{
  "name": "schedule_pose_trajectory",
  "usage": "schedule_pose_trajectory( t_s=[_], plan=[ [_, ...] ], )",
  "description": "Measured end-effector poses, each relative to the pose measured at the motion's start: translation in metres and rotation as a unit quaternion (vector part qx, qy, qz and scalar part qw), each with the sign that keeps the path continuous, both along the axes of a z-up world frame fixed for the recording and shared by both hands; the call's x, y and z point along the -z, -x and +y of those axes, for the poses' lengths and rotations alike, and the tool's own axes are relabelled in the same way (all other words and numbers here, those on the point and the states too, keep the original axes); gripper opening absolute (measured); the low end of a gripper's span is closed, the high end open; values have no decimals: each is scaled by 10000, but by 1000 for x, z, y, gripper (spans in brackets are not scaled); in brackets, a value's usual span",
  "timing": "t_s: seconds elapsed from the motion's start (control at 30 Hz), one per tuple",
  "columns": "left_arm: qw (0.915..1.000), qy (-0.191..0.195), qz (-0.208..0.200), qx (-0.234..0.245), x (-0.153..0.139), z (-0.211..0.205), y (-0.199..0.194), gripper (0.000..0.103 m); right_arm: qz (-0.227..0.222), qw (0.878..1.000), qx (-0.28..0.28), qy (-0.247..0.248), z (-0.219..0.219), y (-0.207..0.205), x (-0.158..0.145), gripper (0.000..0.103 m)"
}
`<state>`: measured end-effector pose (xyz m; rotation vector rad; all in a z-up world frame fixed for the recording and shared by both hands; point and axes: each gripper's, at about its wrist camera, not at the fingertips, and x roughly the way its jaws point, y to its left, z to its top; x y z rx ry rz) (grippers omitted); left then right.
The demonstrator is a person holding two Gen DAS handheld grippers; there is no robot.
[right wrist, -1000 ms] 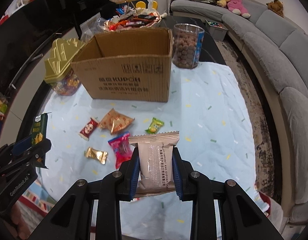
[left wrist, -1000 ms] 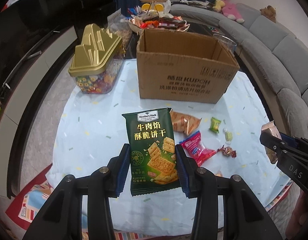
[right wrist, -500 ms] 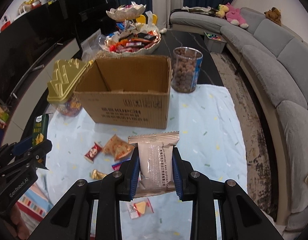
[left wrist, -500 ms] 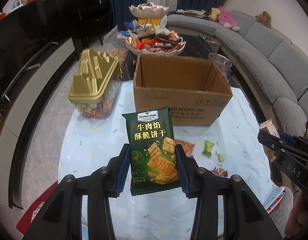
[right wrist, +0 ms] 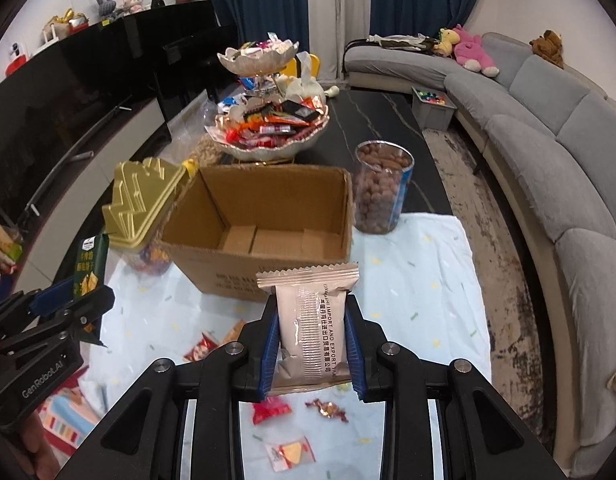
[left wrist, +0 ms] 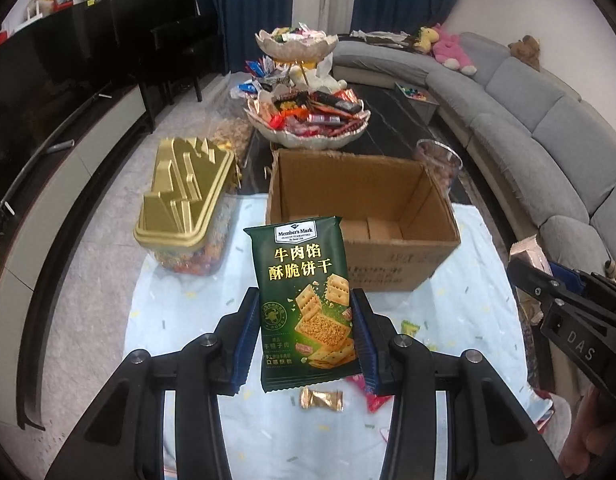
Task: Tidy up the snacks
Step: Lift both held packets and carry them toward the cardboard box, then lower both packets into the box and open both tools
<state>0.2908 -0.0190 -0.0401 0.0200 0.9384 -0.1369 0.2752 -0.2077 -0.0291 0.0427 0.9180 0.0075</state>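
Left gripper (left wrist: 304, 342): clenched on the green pack (left wrist: 302, 304), held upright by its lower half between the blue pads (left wrist: 247, 334). Right gripper (right wrist: 311, 346): clenched on the beige pack (right wrist: 309, 320), also upright, gripped at its lower half. Both packs are raised above the cloth (right wrist: 423, 280). The open box (left wrist: 363, 216) lies ahead of both grippers and looks empty inside; this is judged to be the drop target.

Hazards:
- Slip. Both packs are glossy film with air inside. The pads bear on the side edges only, so a pack could pivot or slide out during a quick swing.
- Collision. The two grippers are near each other; converging on the box mouth together could knock one pack against the other gripper.
- Rim catch. The box has raw, frayed corrugated edges. A pack carried too low could hit the near wall and push the light box across the cloth.
- Early release. Letting go short of the mouth would drop a pack among the loose candies (right wrist: 325, 408) below the grippers.
- Overshoot. The jar (right wrist: 381, 188) of brown nuts stands just right of the box; the gold-lidded tub (left wrist: 184, 200) stands just left.

Materials:
- Green pack: flat, rectangular, crimped serrated ends, printed crackers.
- Beige pack: pearly film, back seam visible, zigzag top edge.
- Box: brown corrugated card, rigid, flaps absent or folded.
- Cloth: pale blue, soft, speckled.
- Tub lid: gold plastic, stepped.
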Motion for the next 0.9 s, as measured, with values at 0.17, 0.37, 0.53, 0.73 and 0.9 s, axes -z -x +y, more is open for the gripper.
schedule_pose_trajectory(
  t_s=[0.17,0.37,0.53,0.73,0.9],
  plan=[
    [9999,0,-115,28,-14,-1,-20,43,-123,9999,-60,80,5,-14,-11,31],
    [9998,-33,-134,121,-25,-5,-45,43,-153,9999,-49,23,7,-36,-19,31],
    [9997,-89,-144,153,-29,-8,-67,43,-139,9999,-19,30,9,-57,-19,31],
    [9996,-134,4,259,-18,-14,-94,43,-72,10000,15,-18,7,-82,-15,31],
    [9994,-133,146,280,-4,-18,-117,43,4,10000,14,-22,6,-103,-9,31]
  ],
)
